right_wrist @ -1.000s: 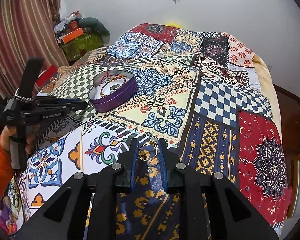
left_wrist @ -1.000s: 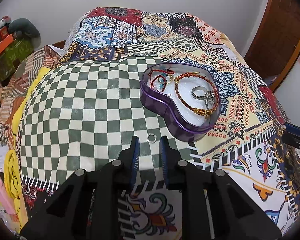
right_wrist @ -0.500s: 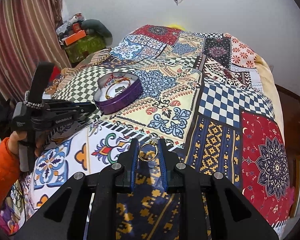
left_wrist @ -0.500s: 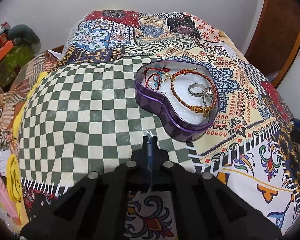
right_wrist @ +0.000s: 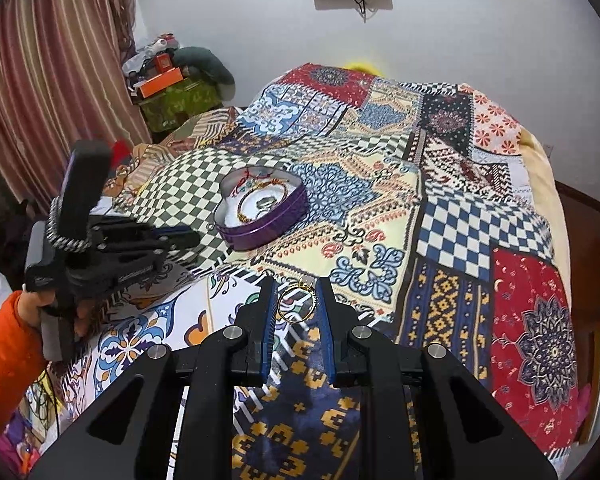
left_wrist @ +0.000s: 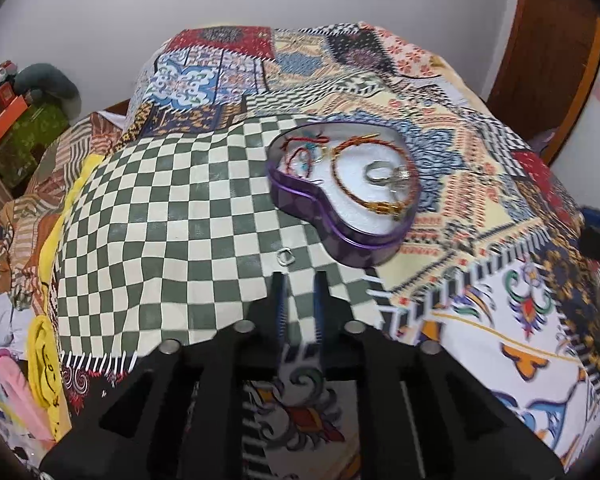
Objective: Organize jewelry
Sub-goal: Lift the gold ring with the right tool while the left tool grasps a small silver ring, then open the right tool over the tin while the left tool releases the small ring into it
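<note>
Patchwork bedspread covers the bed. Left tool, pressed together half a second ago, has spread again; the small silver ring lies just beyond it beside the heart-shaped tin, ungrasped. Right tool pinches a gold ring.

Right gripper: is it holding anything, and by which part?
Yes. The right gripper holds a gold ring by opposite sides of its band, stone at the top.

Even indoor light, soft shadows; left view motion-blurred (fisheye-bent edges).
</note>
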Tool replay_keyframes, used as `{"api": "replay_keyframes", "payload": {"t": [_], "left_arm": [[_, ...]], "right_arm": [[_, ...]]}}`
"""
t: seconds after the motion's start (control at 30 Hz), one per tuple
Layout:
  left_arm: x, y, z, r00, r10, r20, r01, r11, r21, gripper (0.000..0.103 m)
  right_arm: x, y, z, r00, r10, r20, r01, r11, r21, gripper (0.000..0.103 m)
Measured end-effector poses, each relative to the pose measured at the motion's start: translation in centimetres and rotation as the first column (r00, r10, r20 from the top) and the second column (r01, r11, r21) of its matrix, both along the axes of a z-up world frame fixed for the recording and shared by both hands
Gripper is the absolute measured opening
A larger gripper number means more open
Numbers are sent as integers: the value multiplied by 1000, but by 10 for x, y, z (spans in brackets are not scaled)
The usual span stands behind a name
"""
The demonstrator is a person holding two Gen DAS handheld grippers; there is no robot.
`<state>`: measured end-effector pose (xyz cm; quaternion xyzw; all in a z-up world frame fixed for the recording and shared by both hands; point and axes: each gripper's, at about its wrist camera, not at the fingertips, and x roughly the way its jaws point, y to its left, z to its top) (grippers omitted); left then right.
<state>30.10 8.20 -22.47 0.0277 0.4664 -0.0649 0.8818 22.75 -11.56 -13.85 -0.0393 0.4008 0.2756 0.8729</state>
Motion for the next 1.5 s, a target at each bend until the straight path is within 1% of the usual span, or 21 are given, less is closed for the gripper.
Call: {"api": "replay_keyframes", "payload": {"t": [0.07, 0.3, 0.33, 0.37, 0.4, 0.5, 0.57, 0.63, 0.8, 0.93, 1.07, 1.13, 1.27, 1.4, 1.5], "left_arm": [[9, 4, -7, 1000, 8, -27, -8, 999, -32, 19], [21, 6, -11, 1000, 6, -21, -7, 998, -68, 19], [20, 6, -12, 1000, 6, -16, -7, 998, -63, 18], [20, 5, -12, 1000, 8, -13, -9, 999, -53, 11], [20, 5, -13, 1000, 11, -11, -12, 999, -47, 8], [18, 2, -13, 1000, 14, 4, -14, 999, -32, 8], [16, -2, -13, 1000, 13, 18, -14, 1000, 2, 8], [14, -4, -11, 1000, 11, 26, -12, 1000, 15, 7], [2, -1, 0, 997, 22, 68, -22, 1000, -1, 7], [-7, -1, 18, 992, 15, 125, -14, 1000, -10, 7], [-13, -5, 38, 979, 7, 205, -9, 1000, 6, 7], [-12, -7, 45, 974, 5, 225, -6, 1000, 4, 7], [-9, -7, 53, 970, 3, 242, 0, 1000, -15, 7], [3, -5, 54, 974, -1, 225, 12, 999, -44, 7], [12, -6, 52, 977, -11, 213, 25, 998, -62, 7]], "right_arm": [[0, 1, -2, 1000, 3, -3, -3, 1000, -8, 18], [7, -3, -7, 1000, -2, -19, 2, 1000, -2, 17], [7, -4, -8, 1000, -3, -23, 3, 1000, 2, 17], [7, -4, -10, 1000, -2, -27, 2, 1000, 5, 17], [7, -3, -10, 1000, -1, -28, 1, 1000, 6, 17], [7, -1, -12, 999, 4, -34, -4, 1000, 6, 17], [7, -1, -12, 999, 7, -34, -7, 1000, 6, 17], [7, -1, -11, 1000, 7, -31, -7, 1000, 7, 17], [11, 1, -4, 1000, 9, -14, -9, 1000, 13, 17], [20, 10, 4, 1000, 22, 9, -23, 1000, 18, 18], [31, 21, 13, 999, 31, 41, -31, 999, 22, 17], [35, 27, 17, 998, 40, 50, -41, 999, 28, 17], [46, 38, 21, 997, 55, 61, -56, 998, 23, 17], [61, 51, 24, 994, 80, 71, -80, 997, 7, 17], [71, 58, 23, 993, 100, 61, -100, 995, -2, 17]]}}
